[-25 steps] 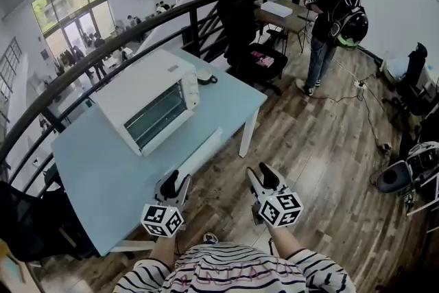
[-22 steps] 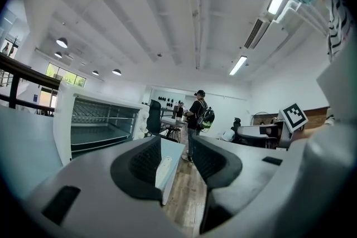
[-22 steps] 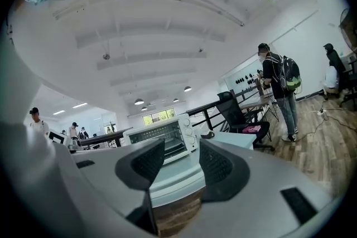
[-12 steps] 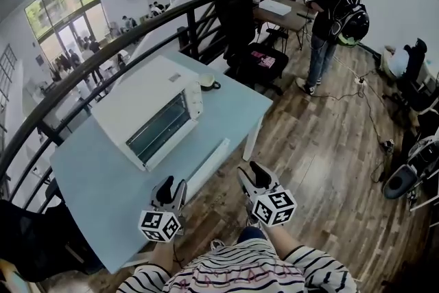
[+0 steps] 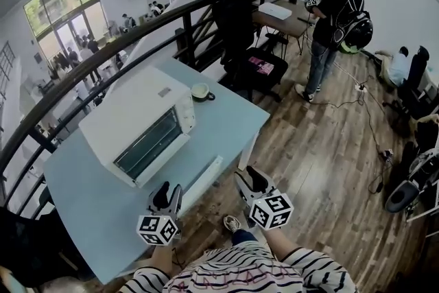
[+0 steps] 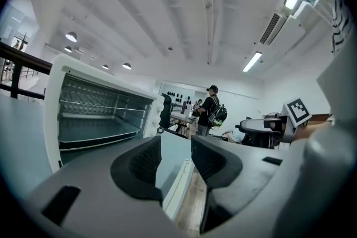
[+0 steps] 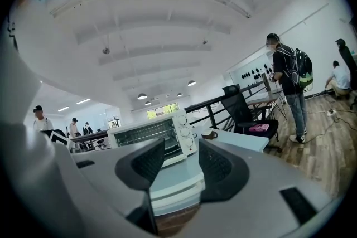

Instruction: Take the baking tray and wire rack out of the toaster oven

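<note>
A white toaster oven (image 5: 134,125) stands on the light blue table (image 5: 89,192), with its front window facing me. In the left gripper view I look through that window at the wire rack (image 6: 103,104) on an upper level and the dark baking tray (image 6: 95,135) below it. My left gripper (image 5: 167,197) hovers over the table's front edge, open and empty, a short way from the oven. My right gripper (image 5: 248,182) is over the wooden floor just off the table's corner, also open and empty. The right gripper view shows the oven (image 7: 150,136) farther off.
A cup (image 5: 201,91) sits on the table right of the oven. A long white strip (image 5: 204,178) lies along the table's front edge. Behind the table runs a black railing (image 5: 103,55). A black chair (image 5: 240,31) and a standing person (image 5: 336,17) are at the back right.
Both grippers have come closer to the table and the oven; the left one now reaches over the table's front edge. Their jaws look unchanged.
</note>
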The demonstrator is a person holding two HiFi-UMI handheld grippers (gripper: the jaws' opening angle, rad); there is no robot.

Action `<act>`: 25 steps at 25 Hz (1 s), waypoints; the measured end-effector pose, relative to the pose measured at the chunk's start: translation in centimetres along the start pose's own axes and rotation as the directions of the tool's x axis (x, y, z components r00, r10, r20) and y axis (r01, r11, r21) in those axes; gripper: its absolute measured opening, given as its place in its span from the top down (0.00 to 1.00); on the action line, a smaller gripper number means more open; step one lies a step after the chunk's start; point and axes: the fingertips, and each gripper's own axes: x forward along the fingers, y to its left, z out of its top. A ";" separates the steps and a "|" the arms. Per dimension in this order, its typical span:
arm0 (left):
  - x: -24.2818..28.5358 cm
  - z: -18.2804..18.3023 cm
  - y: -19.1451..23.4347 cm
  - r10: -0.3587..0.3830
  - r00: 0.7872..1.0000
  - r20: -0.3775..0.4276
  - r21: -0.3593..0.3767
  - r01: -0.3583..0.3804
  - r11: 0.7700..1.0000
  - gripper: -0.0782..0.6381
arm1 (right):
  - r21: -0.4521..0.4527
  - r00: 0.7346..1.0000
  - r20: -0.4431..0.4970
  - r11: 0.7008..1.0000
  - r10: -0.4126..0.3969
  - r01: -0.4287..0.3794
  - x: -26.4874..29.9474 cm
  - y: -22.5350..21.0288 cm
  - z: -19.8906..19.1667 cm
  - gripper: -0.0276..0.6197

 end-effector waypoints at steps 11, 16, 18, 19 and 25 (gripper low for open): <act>4.5 1.2 3.6 0.147 0.989 0.026 -0.004 -0.147 0.989 0.69 | -0.003 0.987 -0.067 0.989 0.145 -0.146 9.9 -2.4 -0.3 0.66; 4.0 0.9 6.2 0.273 0.961 0.043 -0.031 -0.272 0.962 0.69 | -0.015 0.959 -0.121 0.965 0.258 -0.261 14.8 -0.9 -1.3 0.66; 3.7 0.5 7.4 0.321 0.946 0.046 -0.039 -0.319 0.947 0.69 | -0.017 0.946 -0.140 0.954 0.294 -0.299 16.7 -0.4 -1.8 0.66; 3.6 0.3 7.9 0.344 0.938 0.047 -0.043 -0.342 0.939 0.69 | -0.018 0.939 -0.148 0.949 0.310 -0.316 17.6 -0.1 -2.0 0.66; 2.7 -1.0 11.4 0.484 0.874 0.053 -0.100 -0.477 0.873 0.69 | 0.029 0.892 -0.198 0.912 0.406 -0.408 22.8 1.8 -4.0 0.67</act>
